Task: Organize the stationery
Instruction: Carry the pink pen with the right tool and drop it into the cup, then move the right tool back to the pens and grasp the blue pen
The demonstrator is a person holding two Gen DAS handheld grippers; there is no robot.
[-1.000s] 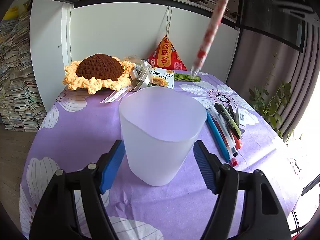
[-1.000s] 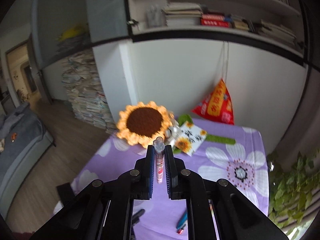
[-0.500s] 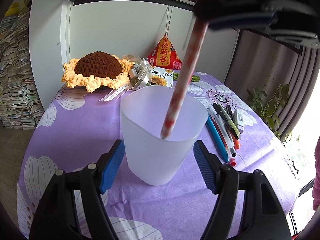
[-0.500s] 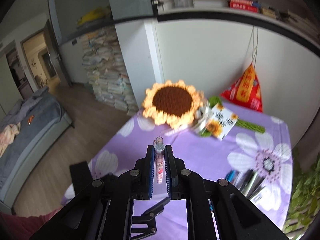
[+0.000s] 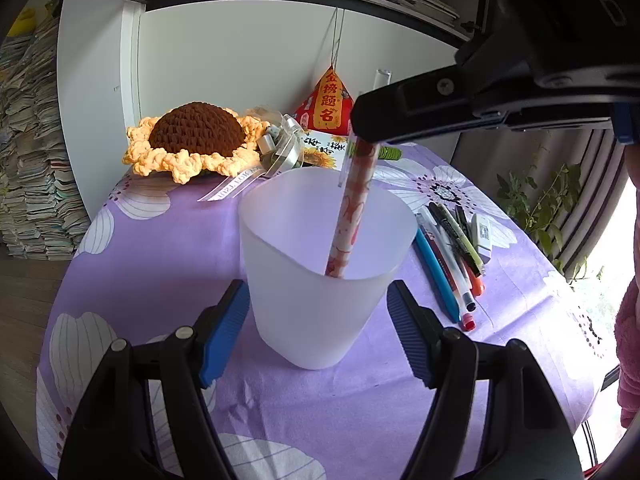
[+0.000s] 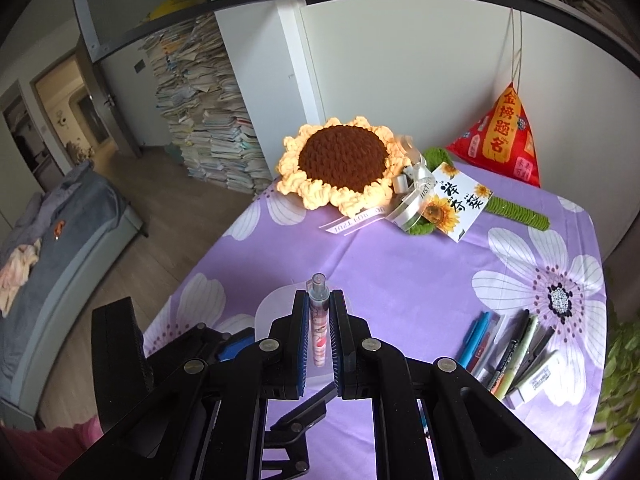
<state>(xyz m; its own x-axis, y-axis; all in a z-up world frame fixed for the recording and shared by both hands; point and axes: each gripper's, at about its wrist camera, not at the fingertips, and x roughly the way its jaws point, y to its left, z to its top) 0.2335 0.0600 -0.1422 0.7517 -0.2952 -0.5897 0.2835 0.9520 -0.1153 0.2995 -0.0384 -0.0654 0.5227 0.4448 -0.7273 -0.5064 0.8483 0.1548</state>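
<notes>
A frosted white cup [image 5: 316,312] stands on the purple flowered tablecloth [image 5: 160,248]. My left gripper [image 5: 317,292] is shut on it, a blue pad against each side. A pink patterned pen [image 5: 352,208] is held upright from above by my right gripper [image 5: 360,124]; its lower end sits inside the cup, below the rim. In the right wrist view the right gripper [image 6: 319,300] is shut on the pen [image 6: 319,320], whose clear cap end sticks up past the fingertips. The cup's rim [image 6: 276,300] shows just beyond the fingers.
Several pens [image 5: 448,256] and a white eraser [image 5: 482,236] lie right of the cup. A crocheted sunflower [image 5: 192,140], a card and a red pyramid bag [image 5: 328,100] sit at the table's far side. A plant [image 5: 536,204] stands past the right edge.
The right gripper came down with the pink pen, from high above the table to over the cup, so the pen's tip went inside it. The left gripper and cup stayed put.
</notes>
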